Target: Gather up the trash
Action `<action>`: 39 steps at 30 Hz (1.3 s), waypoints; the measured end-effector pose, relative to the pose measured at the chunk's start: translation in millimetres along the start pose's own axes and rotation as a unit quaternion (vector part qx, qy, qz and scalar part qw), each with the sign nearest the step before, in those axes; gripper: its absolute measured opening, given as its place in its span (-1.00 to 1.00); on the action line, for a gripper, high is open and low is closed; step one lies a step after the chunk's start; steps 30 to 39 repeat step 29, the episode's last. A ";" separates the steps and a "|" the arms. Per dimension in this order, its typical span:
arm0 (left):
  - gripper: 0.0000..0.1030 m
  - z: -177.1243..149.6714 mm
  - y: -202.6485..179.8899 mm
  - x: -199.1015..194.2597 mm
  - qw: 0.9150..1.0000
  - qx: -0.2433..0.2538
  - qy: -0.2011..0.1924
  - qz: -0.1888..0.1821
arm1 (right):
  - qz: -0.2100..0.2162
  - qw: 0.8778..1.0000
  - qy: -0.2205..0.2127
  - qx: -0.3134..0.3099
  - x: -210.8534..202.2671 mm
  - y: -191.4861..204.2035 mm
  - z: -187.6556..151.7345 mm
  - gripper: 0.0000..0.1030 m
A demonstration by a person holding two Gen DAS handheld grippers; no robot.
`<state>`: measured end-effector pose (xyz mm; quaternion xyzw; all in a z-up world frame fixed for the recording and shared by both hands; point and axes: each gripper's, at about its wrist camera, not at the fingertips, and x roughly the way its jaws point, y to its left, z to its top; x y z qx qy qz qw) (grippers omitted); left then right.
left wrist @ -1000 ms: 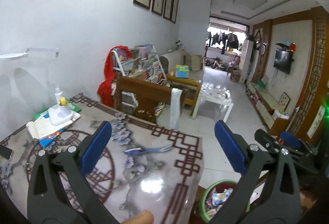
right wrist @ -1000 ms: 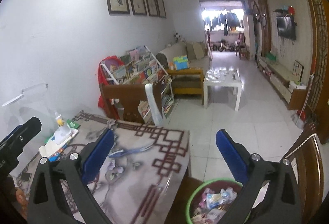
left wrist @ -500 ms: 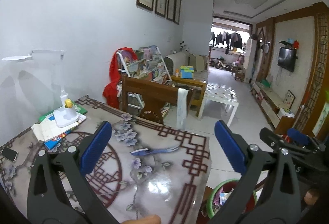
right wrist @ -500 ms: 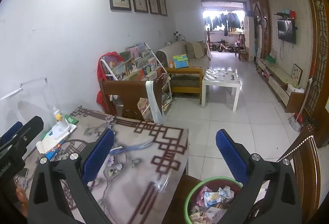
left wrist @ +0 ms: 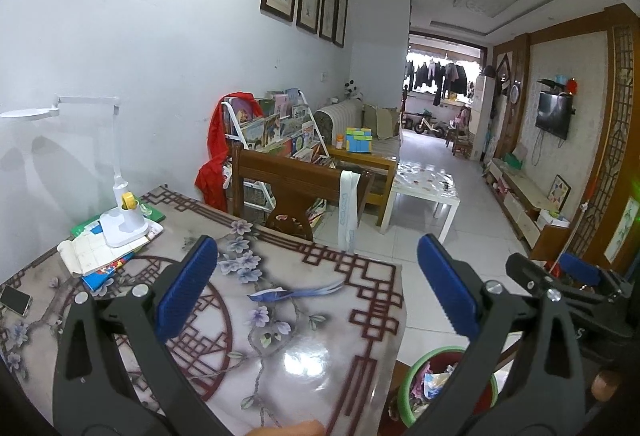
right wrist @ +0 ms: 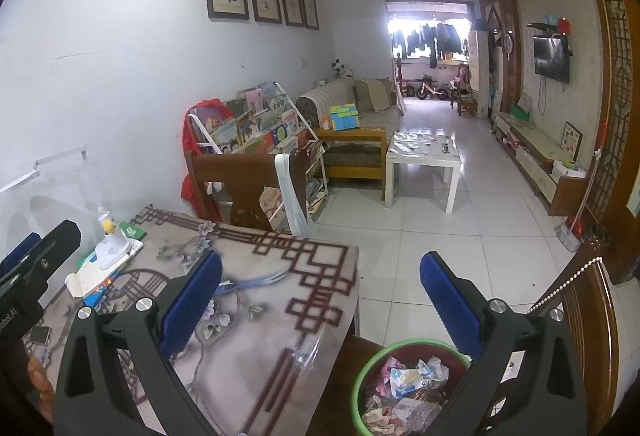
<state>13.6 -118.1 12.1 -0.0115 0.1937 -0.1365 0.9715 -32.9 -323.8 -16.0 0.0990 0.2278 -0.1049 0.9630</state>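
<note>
Both tongs are held wide apart with nothing between their blue pads: the left tongs are raised over the bench, and the right tongs are raised near the bench's edge, above the bin. No trash is held, and none is seen lying loose on the bench, so it looks as if most of the job is done. The trash is found in the green-rimmed bin, which is set on the floor just beside the bench corner, likely so that things can be dropped in with a short reach. At the far left of the bench, a white lamp is stood on a pile of books and papers, and a phone is laid near the edge. These are not trash and are best left alone. A wooden chair is pushed against the far side. Nothing is seen blocking the way to the bin.
</note>
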 end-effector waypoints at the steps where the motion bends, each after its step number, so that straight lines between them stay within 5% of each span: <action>1: 0.90 -0.9 1.3 2.4 1.000 0.001 0.001 0.001 | 0.000 1.000 0.000 0.000 0.0 0.0 0.0 0.86; 16: 0.90 -13.6 14.7 22.3 0.999 -0.029 0.030 0.003 | -0.005 1.000 0.020 -0.009 13.0 -1.4 -6.3 0.86; 22: 0.90 -31.8 32.2 47.6 0.997 -0.054 0.058 0.025 | -0.011 0.997 0.068 -0.046 63.7 10.8 -29.4 0.86; 29: 0.90 -69.8 94.3 59.4 0.987 -0.087 0.088 0.106 | 0.073 0.975 0.169 -0.121 213.0 91.4 -102.8 0.86; 39: 0.90 -69.8 94.3 59.4 0.987 -0.087 0.088 0.106 | 0.073 0.975 0.169 -0.121 213.0 91.4 -102.8 0.86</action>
